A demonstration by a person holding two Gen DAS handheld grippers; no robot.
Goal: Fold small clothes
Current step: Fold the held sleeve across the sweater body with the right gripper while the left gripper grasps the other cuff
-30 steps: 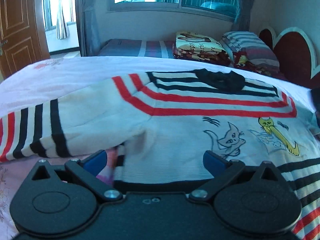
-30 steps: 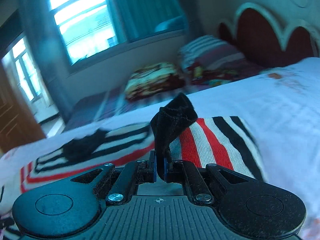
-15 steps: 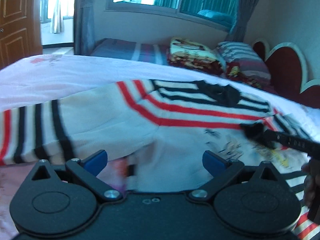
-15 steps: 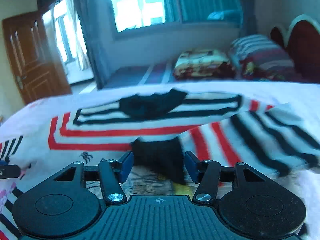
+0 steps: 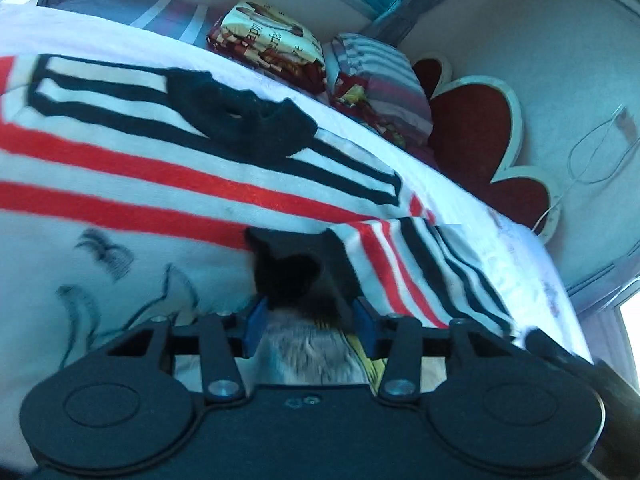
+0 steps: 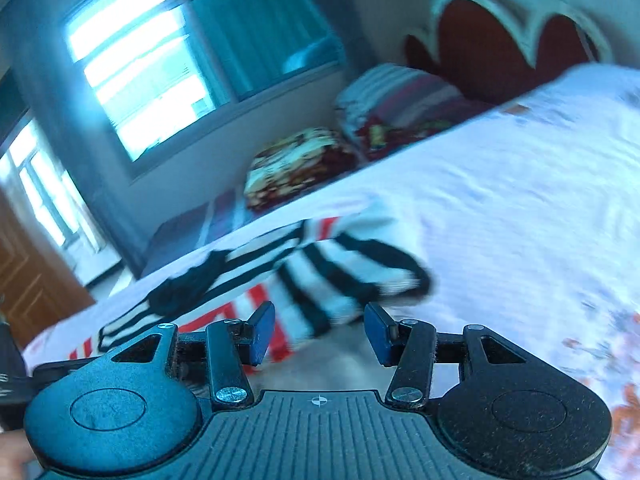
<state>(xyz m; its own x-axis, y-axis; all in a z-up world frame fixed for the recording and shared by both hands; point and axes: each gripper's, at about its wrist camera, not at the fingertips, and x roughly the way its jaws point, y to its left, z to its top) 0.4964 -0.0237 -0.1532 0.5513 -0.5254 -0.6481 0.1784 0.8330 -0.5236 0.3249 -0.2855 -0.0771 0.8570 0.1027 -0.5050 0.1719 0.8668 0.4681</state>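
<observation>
A small white sweater [image 5: 120, 184] with red and black stripes, a black collar [image 5: 240, 120] and cat drawings lies spread on the bed. Its right sleeve [image 5: 420, 264] is folded in over the chest, with the black cuff [image 5: 296, 268] just ahead of my left gripper [image 5: 310, 328]. The left gripper is open, with its blue pads either side of the cuff and not touching it. In the right wrist view the folded sleeve [image 6: 340, 272] lies ahead of my right gripper [image 6: 320, 332], which is open and empty above the sweater.
The white floral bedsheet [image 6: 520, 208] stretches to the right. Folded blankets and pillows [image 5: 320, 64] sit beyond the bed by a red scalloped headboard [image 5: 472, 140]. A window [image 6: 160, 72] and a wooden door [image 6: 28, 280] are further back.
The right gripper carried the sleeve cuff in over the chest, let it go and drew back to the right. The left gripper narrowed its opening and moved right, up to the cuff.
</observation>
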